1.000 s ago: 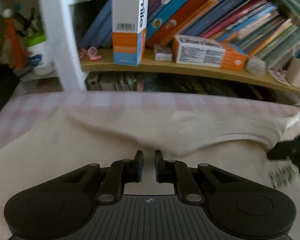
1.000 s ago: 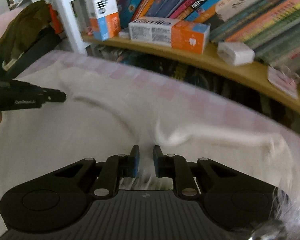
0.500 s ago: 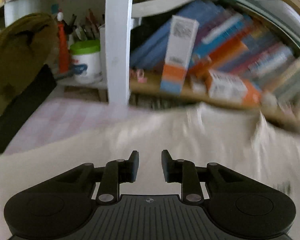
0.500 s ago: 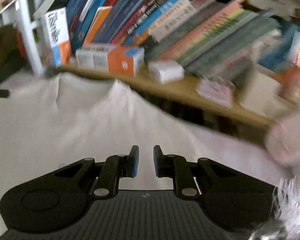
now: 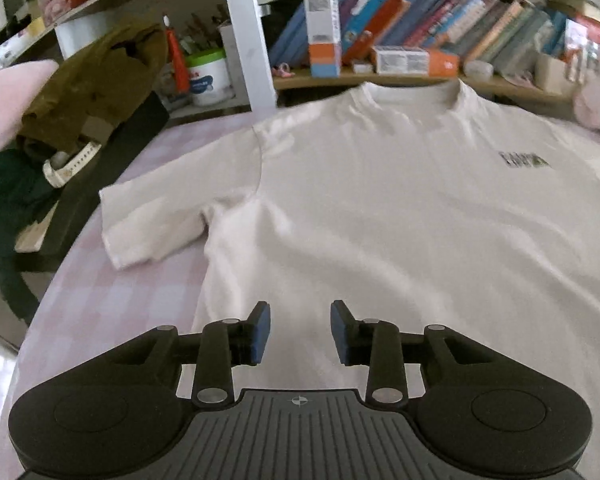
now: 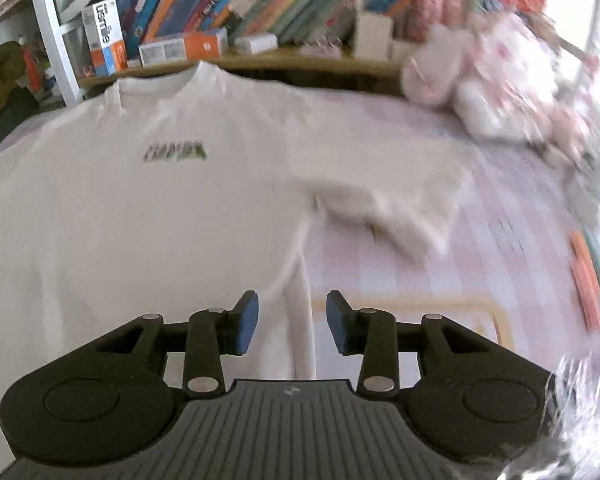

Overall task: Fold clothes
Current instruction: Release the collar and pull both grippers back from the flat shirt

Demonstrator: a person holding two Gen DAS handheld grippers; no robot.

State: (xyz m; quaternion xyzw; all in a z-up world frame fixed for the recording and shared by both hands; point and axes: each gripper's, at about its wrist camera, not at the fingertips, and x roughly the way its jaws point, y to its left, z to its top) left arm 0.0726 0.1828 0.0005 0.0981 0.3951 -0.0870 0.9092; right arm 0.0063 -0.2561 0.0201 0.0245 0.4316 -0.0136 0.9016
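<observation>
On the pink checked bed [image 5: 112, 292] lies a big cream T-shirt [image 5: 380, 200], spread flat with its front up and its neck toward the bookshelf [image 5: 380, 80]. It looks laid out this way so it can be folded. Soft cloth, a few small wrinkles. One short sleeve [image 5: 152, 224] sticks out on each side. A small dark print [image 6: 176, 152] sits on the chest. Left tongs [image 5: 300, 330] hang over the shirt's lower side, jaws apart and opening, holding nothing. Right tongs [image 6: 292, 322] do the same over the other side edge.
</observation>
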